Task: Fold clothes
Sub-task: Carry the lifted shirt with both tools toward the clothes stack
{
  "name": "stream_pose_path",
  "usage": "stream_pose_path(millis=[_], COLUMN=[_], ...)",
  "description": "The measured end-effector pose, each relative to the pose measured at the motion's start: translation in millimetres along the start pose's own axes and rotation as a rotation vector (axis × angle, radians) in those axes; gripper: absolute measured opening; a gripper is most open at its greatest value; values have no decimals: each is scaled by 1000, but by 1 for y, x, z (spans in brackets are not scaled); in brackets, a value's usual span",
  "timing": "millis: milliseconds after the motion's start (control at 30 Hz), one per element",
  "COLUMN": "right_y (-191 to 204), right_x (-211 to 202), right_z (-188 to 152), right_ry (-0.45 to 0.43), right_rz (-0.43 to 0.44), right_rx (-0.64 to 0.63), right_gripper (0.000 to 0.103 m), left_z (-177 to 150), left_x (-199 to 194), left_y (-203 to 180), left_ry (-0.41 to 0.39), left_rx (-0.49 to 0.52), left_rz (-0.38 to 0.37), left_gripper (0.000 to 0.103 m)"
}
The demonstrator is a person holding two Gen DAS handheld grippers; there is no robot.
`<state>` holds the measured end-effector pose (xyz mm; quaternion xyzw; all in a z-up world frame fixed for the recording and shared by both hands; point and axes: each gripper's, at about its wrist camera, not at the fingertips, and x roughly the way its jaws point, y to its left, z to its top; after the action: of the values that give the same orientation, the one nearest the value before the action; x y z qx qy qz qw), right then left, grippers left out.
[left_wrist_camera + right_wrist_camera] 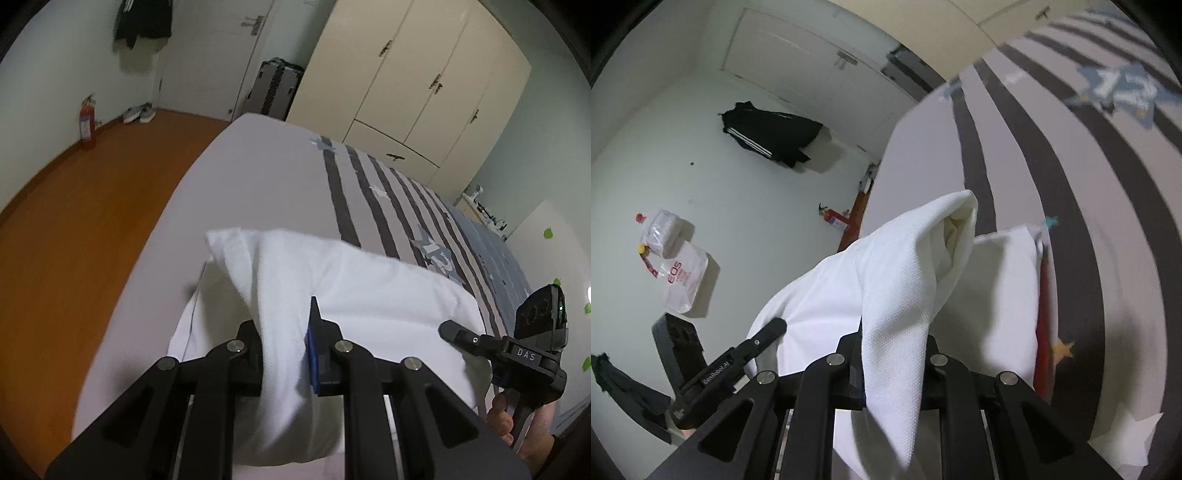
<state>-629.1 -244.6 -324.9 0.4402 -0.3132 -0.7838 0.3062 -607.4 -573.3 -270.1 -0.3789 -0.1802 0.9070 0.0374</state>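
A white knit garment point(369, 295) lies partly folded on the bed point(266, 177), with one edge lifted. My left gripper point(286, 332) is shut on a bunched fold of that white garment, which drapes down between its fingers. In the right wrist view the same white garment point(886, 288) hangs over my right gripper point(895, 354), which is shut on another fold of it. The right gripper point(448, 328) also shows at the right of the left wrist view, held by a hand point(502, 417). The left gripper point(775, 326) appears at lower left of the right wrist view.
The bed carries a grey-and-dark striped cover point(391, 199) with star prints. An orange wooden floor point(85, 206) lies left of it, with a red fire extinguisher point(86, 125), shoes and a suitcase point(277, 88) near the wall. A cream wardrobe point(424, 85) stands behind the bed.
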Motion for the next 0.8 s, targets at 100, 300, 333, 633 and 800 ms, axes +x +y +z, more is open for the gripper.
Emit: stream_pose_path(millis=[100, 300, 333, 633, 800], right_y=[-5, -18, -22, -6, 49], right_x=[5, 6, 3, -51, -50], right_z=[3, -1, -1, -4, 0], right_ry=[21, 55, 58, -39, -162], right_rz=[3, -11, -18, -210, -385], right_rx=[-23, -66, -62, -220, -449], right_gripper=[12, 19, 22, 34, 36], left_z=[-9, -33, -36, -26, -14], left_x=[5, 32, 30, -14, -18], left_y=[5, 10, 13, 23, -17], left_ry=[16, 74, 68, -51, -107], left_rx=[-11, 21, 3, 20, 155], left_rz=[7, 77, 79, 319, 303], left_gripper=[13, 26, 29, 58, 23])
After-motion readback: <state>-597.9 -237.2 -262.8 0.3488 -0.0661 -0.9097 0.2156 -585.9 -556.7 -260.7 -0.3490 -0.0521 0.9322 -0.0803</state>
